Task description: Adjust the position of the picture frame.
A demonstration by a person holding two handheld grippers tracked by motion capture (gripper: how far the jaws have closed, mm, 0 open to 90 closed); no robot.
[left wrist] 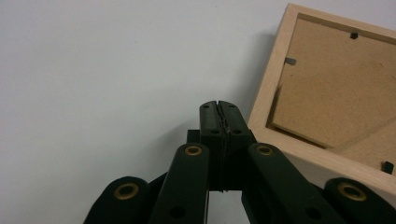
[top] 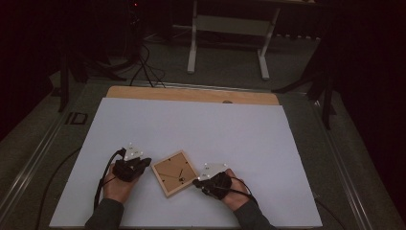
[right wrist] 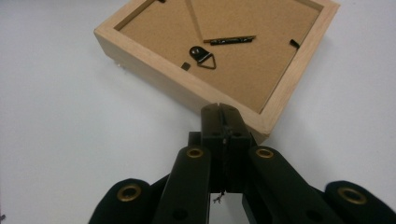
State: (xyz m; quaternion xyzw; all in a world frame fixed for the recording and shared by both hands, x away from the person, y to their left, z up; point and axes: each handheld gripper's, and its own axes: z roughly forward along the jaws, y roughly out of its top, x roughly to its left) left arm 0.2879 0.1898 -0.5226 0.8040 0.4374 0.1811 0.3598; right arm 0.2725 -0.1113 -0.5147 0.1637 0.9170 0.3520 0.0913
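A small square wooden picture frame (top: 175, 173) lies face down on the white sheet, its brown backing board up. The backing (right wrist: 233, 51) carries a black hanger ring and small retaining tabs. My left gripper (top: 145, 163) sits just left of the frame, jaws pressed together with nothing between them. In the left gripper view its tips (left wrist: 219, 106) rest beside the frame's pale wooden edge (left wrist: 275, 84). My right gripper (top: 196, 182) is at the frame's near right corner, also shut and empty. Its tips (right wrist: 220, 108) touch or nearly touch the frame's outer wall (right wrist: 187, 88).
The white sheet (top: 201, 129) covers a wooden tabletop (top: 191, 93) whose far strip shows. Cables (top: 103, 177) trail from both grippers toward the near edge. Beyond the table stand a white table frame (top: 230, 28) and dark stands on the floor.
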